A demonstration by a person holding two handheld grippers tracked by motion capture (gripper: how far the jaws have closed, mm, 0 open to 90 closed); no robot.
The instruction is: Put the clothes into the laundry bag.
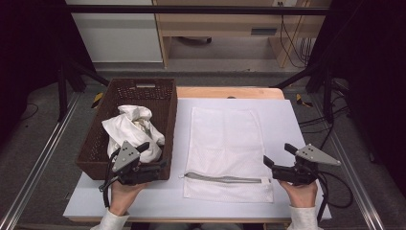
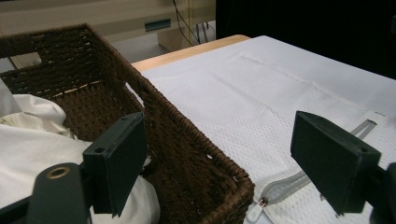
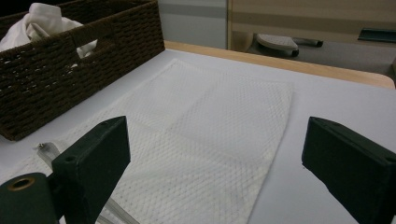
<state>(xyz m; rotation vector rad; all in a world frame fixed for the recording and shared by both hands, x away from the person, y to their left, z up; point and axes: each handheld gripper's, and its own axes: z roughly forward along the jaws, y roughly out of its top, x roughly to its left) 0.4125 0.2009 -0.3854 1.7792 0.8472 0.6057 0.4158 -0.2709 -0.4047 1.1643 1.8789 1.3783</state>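
Note:
A brown wicker basket (image 1: 168,120) stands at the table's left and holds a bundle of white cloth (image 1: 129,130). A white mesh bag (image 1: 225,139) lies flat in the middle, its grey zipper (image 1: 222,178) closed along the near end. My left gripper (image 1: 154,155) is open and straddles the basket's near right corner (image 2: 205,168), one jaw over the cloth (image 2: 28,149) and the other over the bag's zipper (image 2: 285,184). My right gripper (image 1: 278,154) is open just right of the bag's near right corner, with nothing between its jaws, and looks across the bag (image 3: 201,126) toward the basket (image 3: 70,70).
A white cover (image 1: 287,124) spreads over the table, with a wooden edge (image 1: 230,92) showing at the far side. Black frame bars (image 1: 72,72) flank the table. A light wooden desk (image 1: 220,24) stands beyond, on a grey floor.

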